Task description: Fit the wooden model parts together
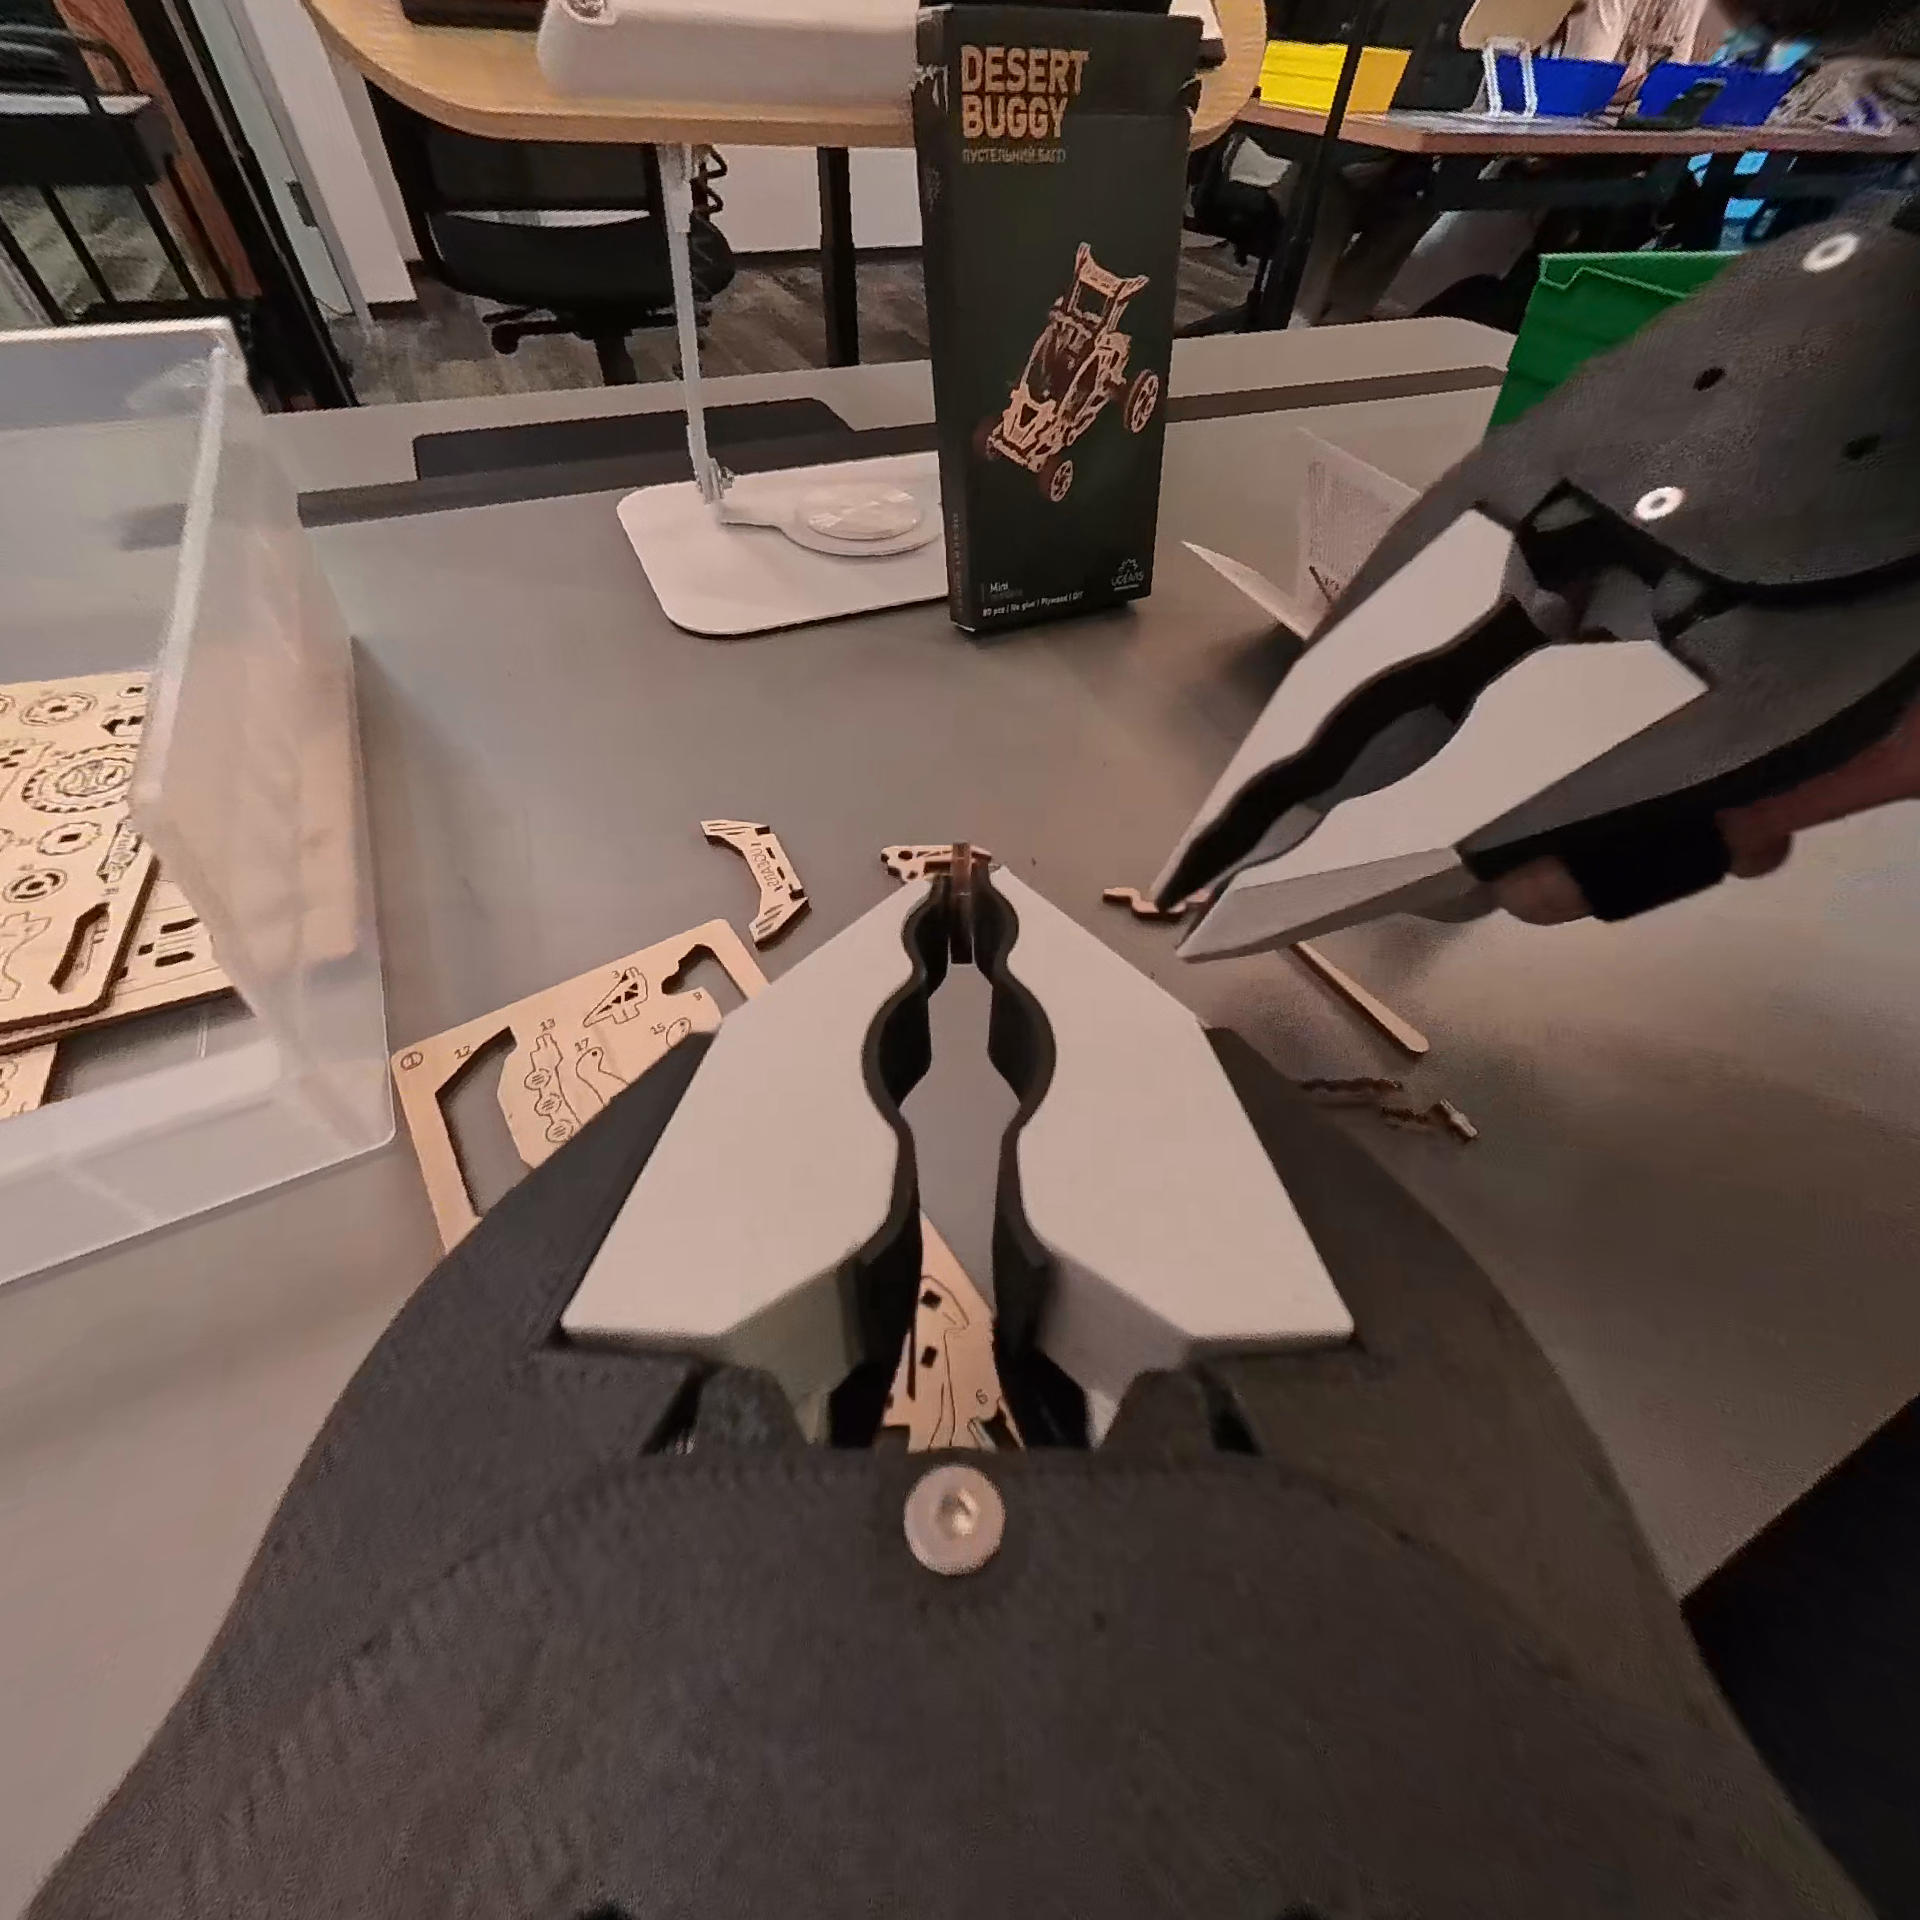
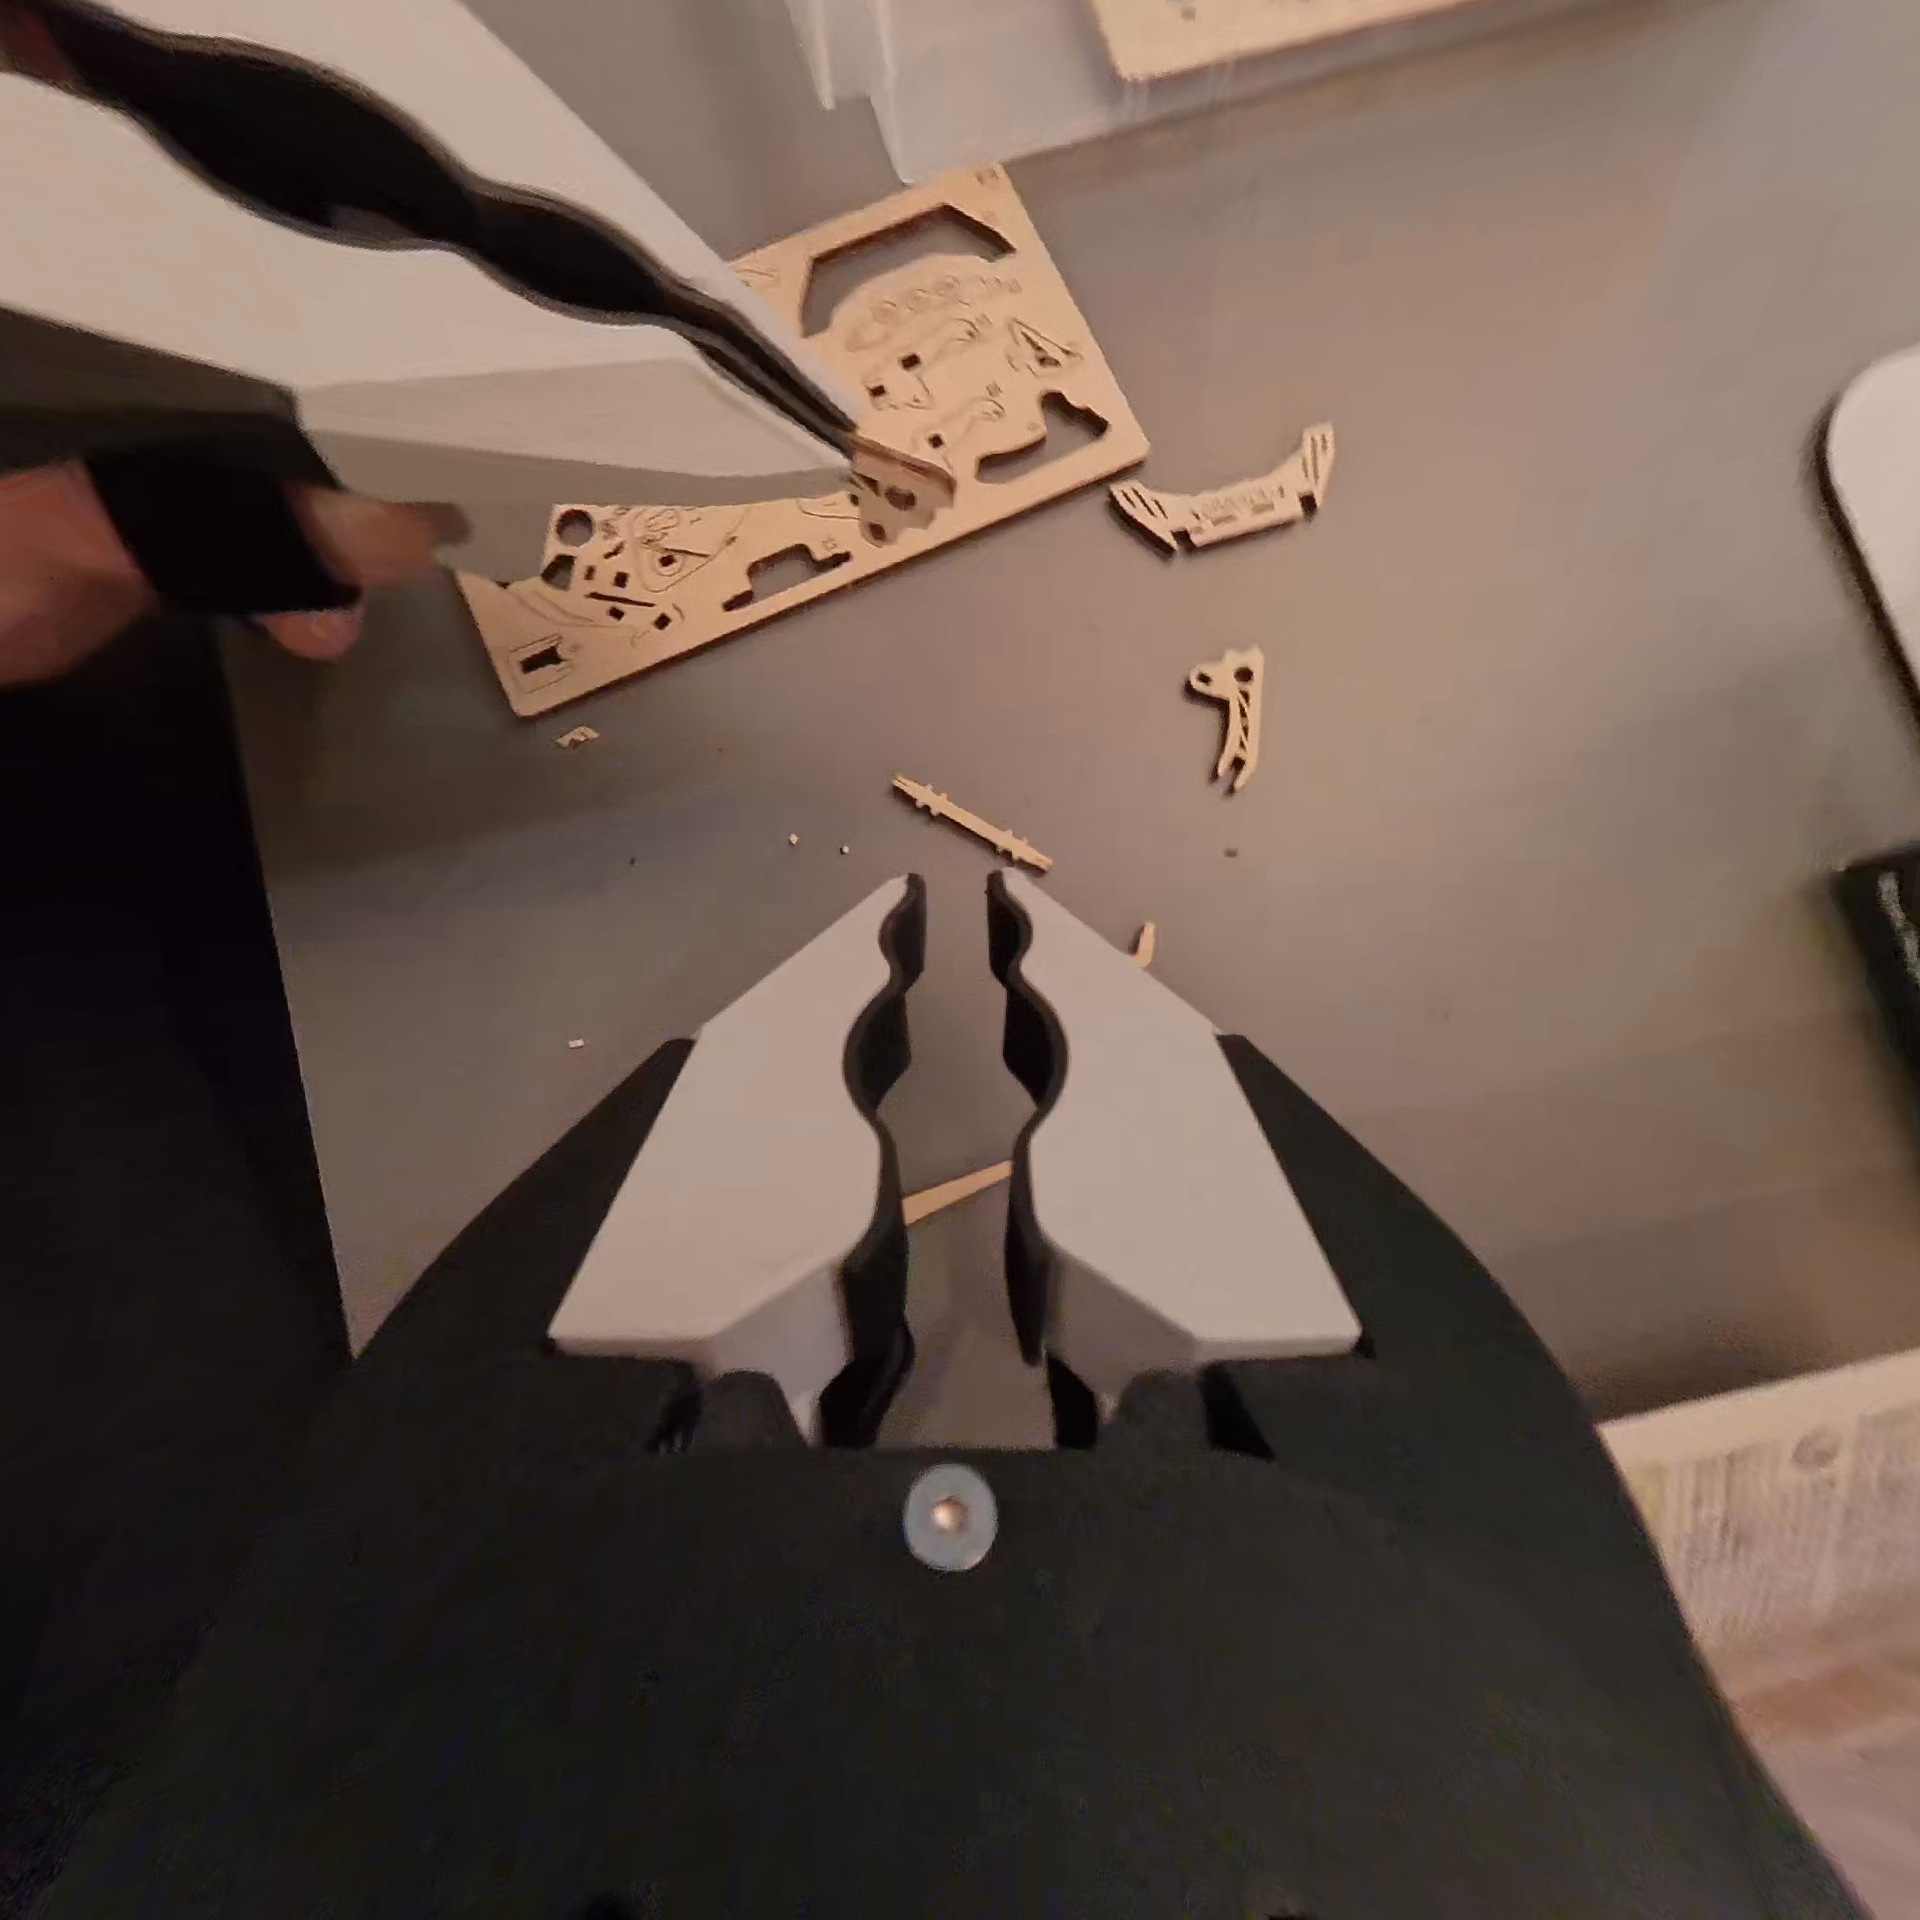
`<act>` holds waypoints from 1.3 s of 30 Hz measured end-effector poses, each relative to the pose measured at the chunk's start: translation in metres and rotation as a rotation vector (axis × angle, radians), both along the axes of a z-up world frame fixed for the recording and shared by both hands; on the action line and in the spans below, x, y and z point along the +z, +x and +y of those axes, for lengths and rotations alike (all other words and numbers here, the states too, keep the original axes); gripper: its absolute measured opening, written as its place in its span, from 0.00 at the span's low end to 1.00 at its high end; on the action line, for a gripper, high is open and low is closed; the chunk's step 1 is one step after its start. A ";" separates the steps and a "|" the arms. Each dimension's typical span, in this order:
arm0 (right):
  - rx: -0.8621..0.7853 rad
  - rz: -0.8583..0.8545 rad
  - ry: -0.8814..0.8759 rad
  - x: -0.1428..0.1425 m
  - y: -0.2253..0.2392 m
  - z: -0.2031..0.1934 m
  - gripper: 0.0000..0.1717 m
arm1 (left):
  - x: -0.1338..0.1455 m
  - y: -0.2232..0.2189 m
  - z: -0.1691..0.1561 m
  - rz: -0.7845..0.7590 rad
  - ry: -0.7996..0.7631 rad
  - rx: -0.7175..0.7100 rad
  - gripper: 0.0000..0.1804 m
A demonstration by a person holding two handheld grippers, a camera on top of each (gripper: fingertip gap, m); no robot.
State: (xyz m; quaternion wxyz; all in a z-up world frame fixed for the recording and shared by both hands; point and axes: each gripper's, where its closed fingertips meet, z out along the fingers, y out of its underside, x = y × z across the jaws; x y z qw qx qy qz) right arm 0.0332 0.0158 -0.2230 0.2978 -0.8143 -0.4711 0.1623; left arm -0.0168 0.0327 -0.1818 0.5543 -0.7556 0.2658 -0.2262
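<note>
Fingertips of the left gripper (image 1: 961,883) are pinching a small flat wooden piece (image 2: 902,497), held on edge above the grey table (image 1: 582,748); both pads are pressing on its faces. Just past those tips another cut wooden part (image 1: 914,862) is lying flat. The right gripper (image 2: 954,883) is hanging low over the table with its fingers slightly parted and nothing between them; in the left wrist view its tips are hovering at a small zigzag wooden piece (image 1: 1138,899), whether touching it I cannot tell. A notched wooden axle stick (image 2: 971,823) is lying just ahead of the right gripper's tips, a curved openwork part (image 2: 1231,717) farther off, and a bracket-shaped part (image 1: 758,878) is sitting beside the punched-out plywood sheet (image 1: 582,1039), which is carrying printed part numbers. More plywood sheets are resting in a clear plastic bin (image 1: 260,831) at the left. Standing upright at the back is a dark kit box (image 1: 1055,343) bearing lettering and a drawing of a wheeled model, next to a white lamp base (image 1: 727,561). A printed paper sheet (image 2: 1787,1538) is lying at the right edge.
</note>
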 end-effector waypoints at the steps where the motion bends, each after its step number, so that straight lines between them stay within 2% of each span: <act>1: 0.043 -0.025 -0.004 -0.002 0.000 0.000 0.09 | 0.000 -0.001 -0.001 -0.004 -0.004 -0.003 0.01; 3: 0.164 -0.126 0.013 -0.006 0.000 -0.001 0.15 | 0.000 -0.004 0.000 -0.009 -0.008 0.004 0.01; 5: 0.280 -0.199 0.063 -0.004 -0.004 0.003 0.15 | 0.000 -0.007 0.001 -0.026 -0.025 0.010 0.01; 9: 0.474 -0.313 0.068 -0.019 -0.012 0.007 0.08 | -0.002 -0.013 0.004 -0.077 -0.073 0.018 0.01; 13: 0.543 -0.369 0.045 -0.031 -0.015 0.017 0.08 | -0.003 -0.018 0.005 -0.127 -0.116 0.012 0.01; 16: 0.569 -0.342 -0.025 -0.035 -0.020 0.015 0.02 | -0.004 -0.018 0.005 -0.154 -0.142 0.000 0.01; 19: 0.535 -0.331 -0.095 -0.035 -0.020 0.015 0.00 | -0.004 -0.019 0.006 -0.189 -0.167 -0.004 0.01; 21: 0.454 -0.301 -0.123 -0.033 -0.021 0.018 0.00 | -0.005 -0.022 0.008 -0.228 -0.193 0.003 0.01; 26: 0.255 -0.035 -0.192 -0.004 -0.040 0.010 0.00 | -0.002 -0.025 0.015 -0.352 -0.240 0.021 0.01; 30: 0.148 0.116 -0.228 0.015 -0.045 0.008 0.00 | -0.001 -0.024 0.017 -0.348 -0.233 0.027 0.01; 34: 0.086 0.178 -0.231 0.022 -0.045 0.011 0.00 | -0.001 -0.019 0.016 -0.315 -0.210 0.028 0.01; 39: 0.063 0.157 -0.198 0.022 -0.042 0.016 0.00 | -0.001 -0.012 0.015 -0.248 -0.173 0.019 0.01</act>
